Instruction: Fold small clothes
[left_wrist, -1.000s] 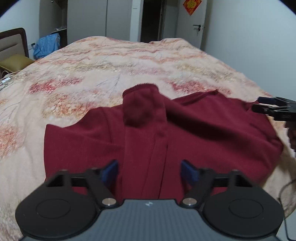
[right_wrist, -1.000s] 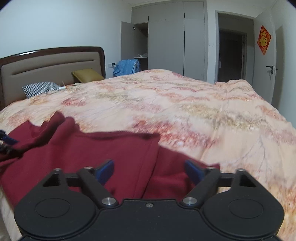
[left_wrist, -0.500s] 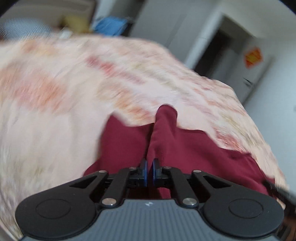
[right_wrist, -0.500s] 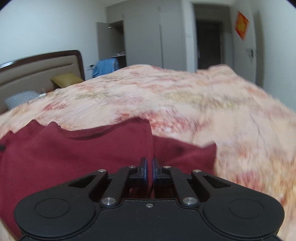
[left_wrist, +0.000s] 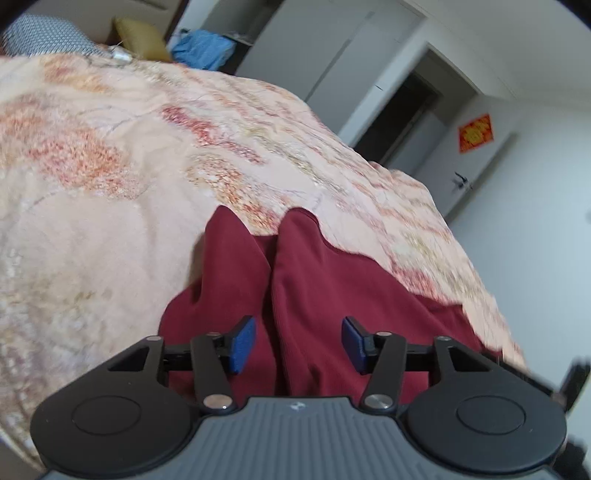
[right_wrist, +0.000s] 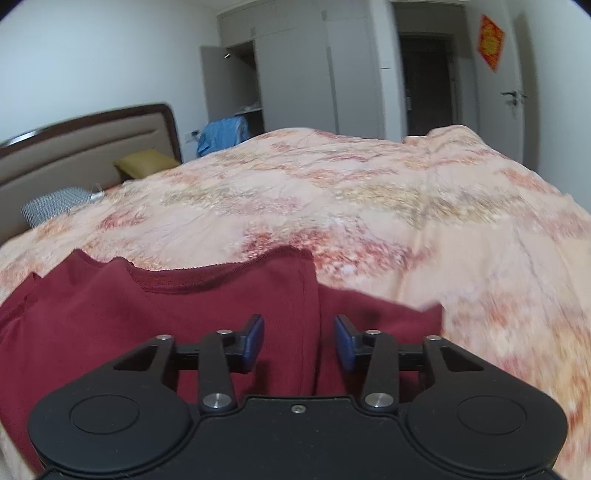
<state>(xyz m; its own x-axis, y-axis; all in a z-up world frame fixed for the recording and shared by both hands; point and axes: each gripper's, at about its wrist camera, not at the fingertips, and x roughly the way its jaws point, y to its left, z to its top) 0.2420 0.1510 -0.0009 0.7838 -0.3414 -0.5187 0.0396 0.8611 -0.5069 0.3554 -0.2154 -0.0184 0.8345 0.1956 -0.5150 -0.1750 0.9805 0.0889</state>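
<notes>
Dark red garment (right_wrist: 155, 317): soft matt knit cloth, fine ribbing at the neckline, creased into folds. Bed cover (right_wrist: 388, 206): matt cloth, peach with a blotchy red and ochre print, lightly wrinkled. Left tongs (left_wrist: 298, 341): matt black plastic arms, blue pads (left_wrist: 242, 343) with a dull rubbery look, shiny metal pivot pins, grey ribbed plastic body. Right tongs (right_wrist: 299, 341): same black plastic, blue pads (right_wrist: 255, 341), metal pins, smooth black body. Headboard (right_wrist: 85, 147): glossy dark wood frame around a beige padded panel. Wardrobe doors (right_wrist: 295, 70): smooth, matt, pale grey. Yellow pillow (right_wrist: 146, 162): matt cloth.
</notes>
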